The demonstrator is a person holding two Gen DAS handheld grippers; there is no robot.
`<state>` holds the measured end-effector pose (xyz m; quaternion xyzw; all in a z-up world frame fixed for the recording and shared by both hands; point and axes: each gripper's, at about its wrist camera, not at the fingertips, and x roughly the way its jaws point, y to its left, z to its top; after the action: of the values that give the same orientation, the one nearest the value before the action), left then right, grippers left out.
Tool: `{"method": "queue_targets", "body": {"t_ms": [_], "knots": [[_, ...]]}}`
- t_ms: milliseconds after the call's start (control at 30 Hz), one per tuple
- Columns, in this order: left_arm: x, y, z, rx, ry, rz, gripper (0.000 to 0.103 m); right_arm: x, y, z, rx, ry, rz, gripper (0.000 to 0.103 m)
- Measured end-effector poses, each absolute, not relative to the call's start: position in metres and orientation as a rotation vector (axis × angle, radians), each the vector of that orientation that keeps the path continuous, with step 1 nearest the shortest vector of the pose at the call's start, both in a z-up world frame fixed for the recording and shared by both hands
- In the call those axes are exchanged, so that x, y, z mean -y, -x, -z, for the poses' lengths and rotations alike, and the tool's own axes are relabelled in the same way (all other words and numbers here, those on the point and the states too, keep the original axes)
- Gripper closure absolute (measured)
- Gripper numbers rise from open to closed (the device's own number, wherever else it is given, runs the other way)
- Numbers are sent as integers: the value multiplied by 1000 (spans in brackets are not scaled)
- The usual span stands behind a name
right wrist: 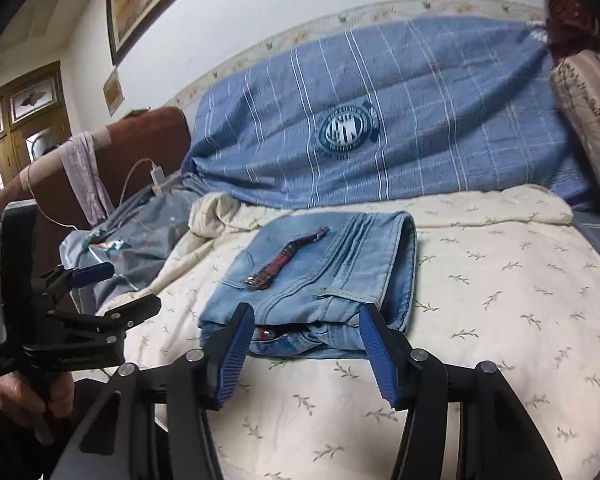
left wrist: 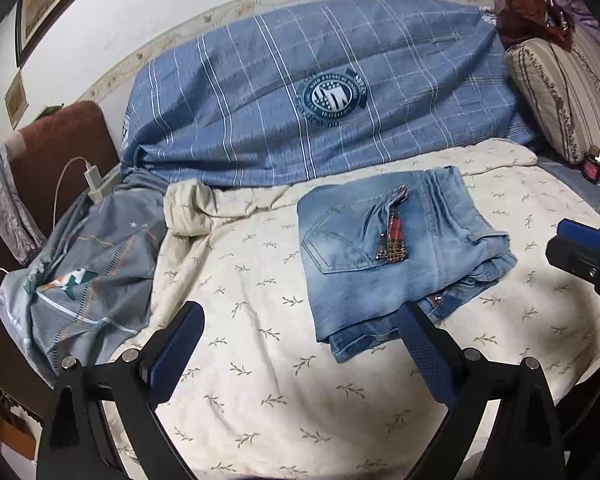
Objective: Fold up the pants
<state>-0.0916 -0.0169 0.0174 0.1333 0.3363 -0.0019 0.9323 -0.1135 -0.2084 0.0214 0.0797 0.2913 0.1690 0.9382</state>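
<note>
Lying folded into a compact, roughly square bundle, the pants (left wrist: 396,256) are found on the cream leaf-print blanket (left wrist: 260,380) near the middle of the bed, in front of the blue striped cover (left wrist: 320,92) heaped against the wall. A back pocket and a red plaid strap (left wrist: 392,240) are turned upward; several layers of denim are stacked beneath, with hems and a rivet peeping out at the near edge in the right wrist view. The bundle is slightly askew, its lower layers jutting past the top one on the near and right sides. The left gripper (left wrist: 300,344) is held above the blanket just short of the bundle, jaws spread wide, nothing between them; one finger overlaps the denim's near corner in the picture, but contact cannot be told. The right gripper (right wrist: 304,344) is likewise spread, jaws flanking the near edge of the bundle without pinching it, as far as can be seen. No cloth is held by either. The folding itself is judged essentially done. What may be left is only tidying: the protruding lower edges could be squared, or the bundle pressed flat or moved aside. A crumpled grey garment (left wrist: 84,280) lies apart at the left, untouched.
</note>
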Motion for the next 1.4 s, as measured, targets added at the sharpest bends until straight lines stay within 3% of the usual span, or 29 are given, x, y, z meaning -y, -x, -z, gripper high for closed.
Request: {"method": "queue_targets", "body": {"t_ms": [500, 1400], "knots": [[13, 117, -46, -664, -221, -47, 6, 186, 161, -47, -512, -104, -287, 42], [6, 106, -27, -701, -146, -115, 3, 187, 148, -23, -520, -100, -286, 39]]}}
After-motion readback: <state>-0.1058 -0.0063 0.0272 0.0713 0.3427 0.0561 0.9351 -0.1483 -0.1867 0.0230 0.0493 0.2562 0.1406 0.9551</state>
